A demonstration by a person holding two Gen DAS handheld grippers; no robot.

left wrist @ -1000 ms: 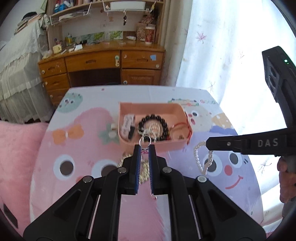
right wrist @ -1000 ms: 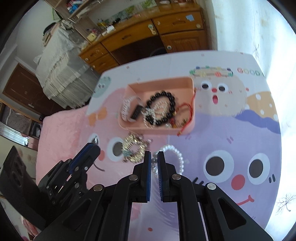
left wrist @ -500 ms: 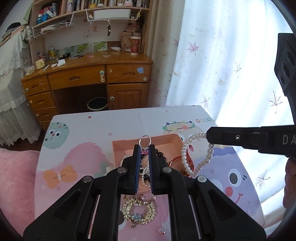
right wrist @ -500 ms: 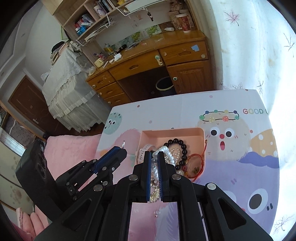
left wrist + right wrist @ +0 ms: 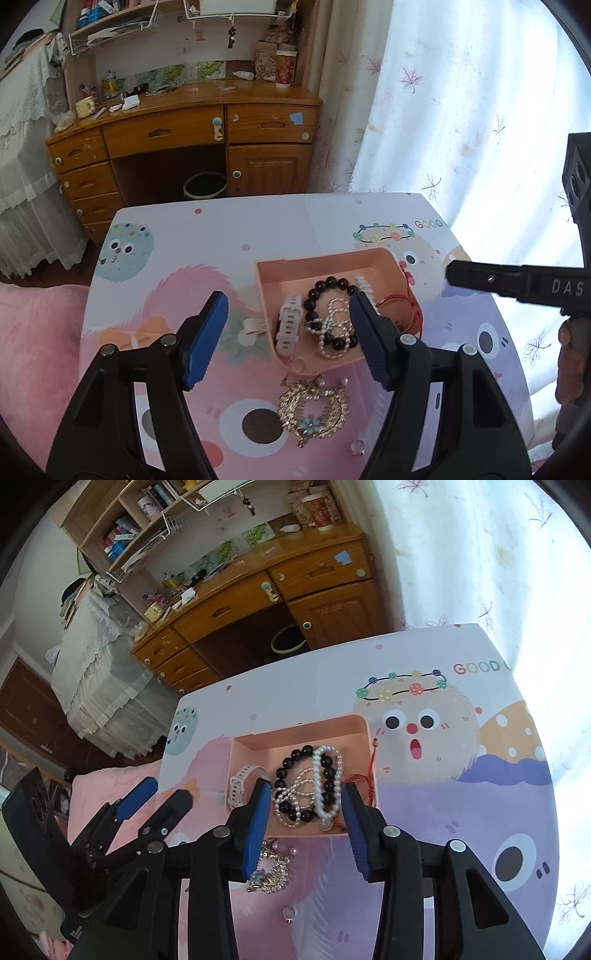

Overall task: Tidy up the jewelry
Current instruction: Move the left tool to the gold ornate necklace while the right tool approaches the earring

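Most of the jewelry is already gathered in the shallow pink plastic tray point(image 5: 354, 723) on the cartoon-printed counter point(image 5: 332, 672): a black bead bracelet point(image 5: 295, 755), white pearl strands point(image 5: 325, 775), a white watch band point(image 5: 240, 786) and a red cord bracelet point(image 5: 402, 306). Left outside, just beside the tray, are an ornate gold hair comb point(image 5: 314, 410) and a small silver ring point(image 5: 357, 447).

The left gripper point(image 5: 288, 332) and right gripper point(image 5: 304, 823) are both held above the tray, fingers spread apart and empty. A small ring point(image 5: 297, 364), possibly on the tray's rim, is hard to place.

Wooden desk point(image 5: 192, 129), bright curtained window point(image 5: 461, 110)
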